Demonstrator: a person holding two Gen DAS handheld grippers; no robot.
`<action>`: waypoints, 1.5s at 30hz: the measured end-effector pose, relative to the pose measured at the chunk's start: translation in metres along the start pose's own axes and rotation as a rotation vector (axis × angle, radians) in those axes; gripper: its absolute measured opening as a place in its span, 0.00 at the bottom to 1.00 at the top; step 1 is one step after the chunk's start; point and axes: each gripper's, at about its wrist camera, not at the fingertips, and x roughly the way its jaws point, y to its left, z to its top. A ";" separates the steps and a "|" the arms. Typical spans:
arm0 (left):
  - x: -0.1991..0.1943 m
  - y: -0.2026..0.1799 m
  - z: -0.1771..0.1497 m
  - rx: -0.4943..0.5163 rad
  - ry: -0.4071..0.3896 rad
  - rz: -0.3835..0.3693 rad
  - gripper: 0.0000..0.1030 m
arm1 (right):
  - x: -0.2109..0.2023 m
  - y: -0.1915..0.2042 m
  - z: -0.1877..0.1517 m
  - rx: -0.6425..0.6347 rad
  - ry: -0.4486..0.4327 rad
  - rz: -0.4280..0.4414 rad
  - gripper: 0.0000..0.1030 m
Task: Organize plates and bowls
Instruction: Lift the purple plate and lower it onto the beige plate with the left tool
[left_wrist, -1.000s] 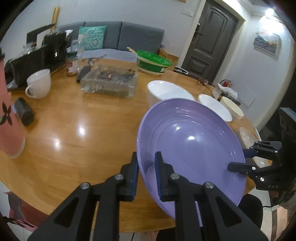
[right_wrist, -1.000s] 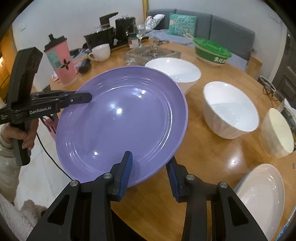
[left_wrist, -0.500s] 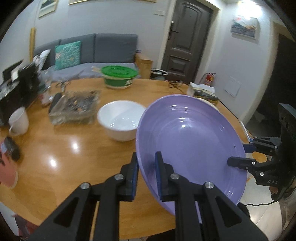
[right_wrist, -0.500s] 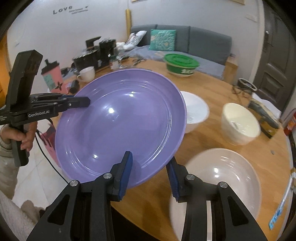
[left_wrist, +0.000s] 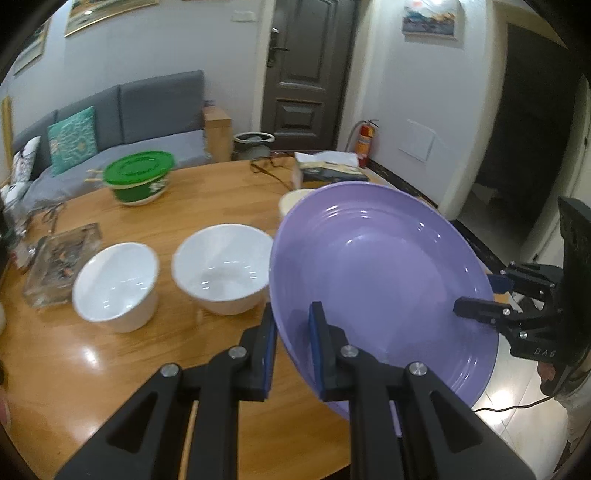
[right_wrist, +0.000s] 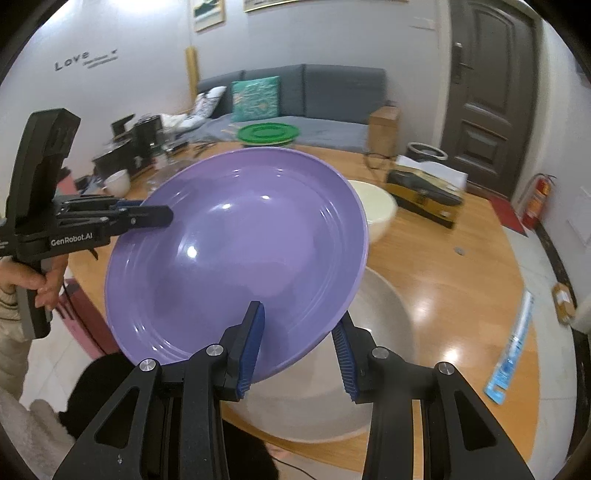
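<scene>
The purple plate (left_wrist: 380, 288) is held in the air above the near edge of the round wooden tabletop (left_wrist: 110, 354), tilted, with its hollow face toward both cameras.

Left claw (left_wrist: 291, 332): closed on the plate's rim, one blue pad on the inner face and one on the underside. In the right wrist view this claw (right_wrist: 147, 212) enters from the left and clamps the far-left rim of the plate (right_wrist: 236, 258).

Right claw (right_wrist: 297, 343): its fingers stand on either side of the plate's near rim. The left pad (right_wrist: 251, 347) lies over the inner face; the right pad (right_wrist: 341, 354) sits below and outside the edge. Whether the pads actually press the rim cannot be told. In the left wrist view this claw (left_wrist: 487, 299) meets the plate at its right edge.

Below the plate, in the right wrist view, a large white plate (right_wrist: 369, 369) rests on the tabletop. A cream bowl (right_wrist: 376, 210) stands just behind the purple plate.

In the left wrist view, two white bowls stand side by side on the tabletop: one (left_wrist: 221, 269) just left of the purple plate, the other (left_wrist: 116, 286) further left and tipped. A glass tray (left_wrist: 59, 262) lies beyond them, and a green-lidded bowl (left_wrist: 138, 181) sits farther back.
</scene>
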 end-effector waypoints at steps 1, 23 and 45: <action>0.004 -0.004 0.000 0.005 0.007 -0.005 0.12 | -0.001 -0.004 -0.002 0.006 -0.001 -0.006 0.31; 0.082 -0.034 -0.010 0.053 0.172 -0.031 0.14 | 0.024 -0.056 -0.044 0.087 0.098 -0.033 0.32; 0.095 -0.031 -0.012 0.071 0.196 -0.015 0.16 | 0.038 -0.057 -0.041 0.088 0.118 -0.027 0.33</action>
